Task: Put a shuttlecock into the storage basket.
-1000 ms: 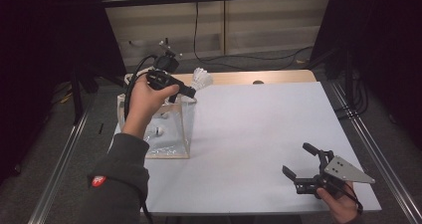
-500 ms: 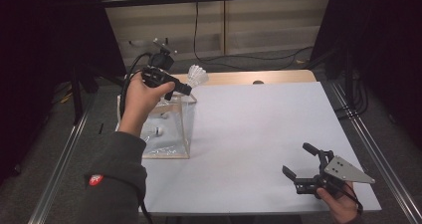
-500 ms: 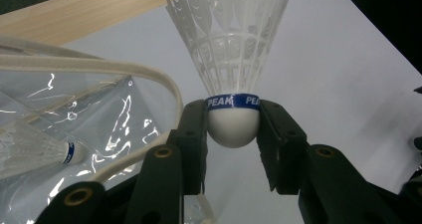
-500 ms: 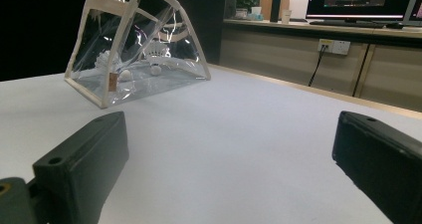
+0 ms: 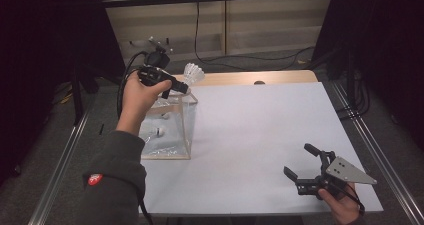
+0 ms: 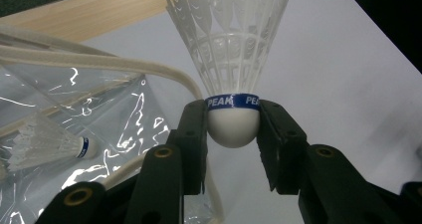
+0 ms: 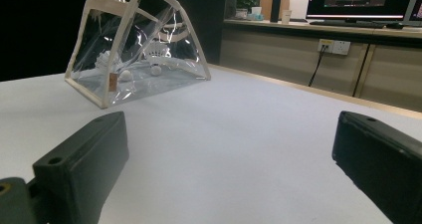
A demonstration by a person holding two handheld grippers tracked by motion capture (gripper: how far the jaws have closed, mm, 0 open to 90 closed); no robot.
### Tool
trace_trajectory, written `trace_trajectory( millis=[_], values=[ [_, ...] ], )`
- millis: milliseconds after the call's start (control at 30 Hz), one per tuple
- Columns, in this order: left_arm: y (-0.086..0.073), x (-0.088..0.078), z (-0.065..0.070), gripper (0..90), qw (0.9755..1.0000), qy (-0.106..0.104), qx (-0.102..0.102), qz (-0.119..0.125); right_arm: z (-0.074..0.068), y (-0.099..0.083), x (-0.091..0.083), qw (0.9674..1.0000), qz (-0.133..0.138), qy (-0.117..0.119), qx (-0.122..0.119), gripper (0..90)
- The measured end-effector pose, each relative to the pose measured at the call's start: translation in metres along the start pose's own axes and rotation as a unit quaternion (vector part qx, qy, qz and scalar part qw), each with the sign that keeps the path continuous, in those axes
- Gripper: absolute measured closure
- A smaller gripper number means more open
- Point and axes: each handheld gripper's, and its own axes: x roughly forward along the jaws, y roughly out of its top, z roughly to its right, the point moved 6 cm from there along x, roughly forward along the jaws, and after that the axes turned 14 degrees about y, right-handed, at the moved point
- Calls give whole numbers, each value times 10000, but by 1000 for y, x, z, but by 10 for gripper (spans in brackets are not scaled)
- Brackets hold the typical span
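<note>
A shuttlecock (image 6: 231, 84) is pinched at its rounded white cork base by the left gripper (image 6: 232, 134), raised above the clear bag (image 5: 167, 130) at the table's left. It is judged very light, with fragile feathers; the firm cork is best gripped. The right gripper (image 5: 312, 172) is held spread, empty.

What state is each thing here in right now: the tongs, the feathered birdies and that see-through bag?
Left tongs: shut on the held shuttlecock's cork, raised above the bag.
Held shuttlecock: gripped, feathers pointing away.
Right tongs: open, nothing between them.
Clear bag: standing on the table, open at the top.
Shuttlecocks in bag: lying inside.
</note>
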Motion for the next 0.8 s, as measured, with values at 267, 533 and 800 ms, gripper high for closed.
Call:
trace_trajectory(
  millis=[267,533,800],
  values=[
    [-2,1,-14,654,9997,124,-191,2,0,0,0,10000,9,-13,10,10],
    [-5,2,-25,654,9990,242,-370,17,0,0,0,10000,5,1,-4,10],
    [-6,3,-31,655,9984,347,-450,-12,0,0,0,10000,8,-8,5,10]
  ],
)
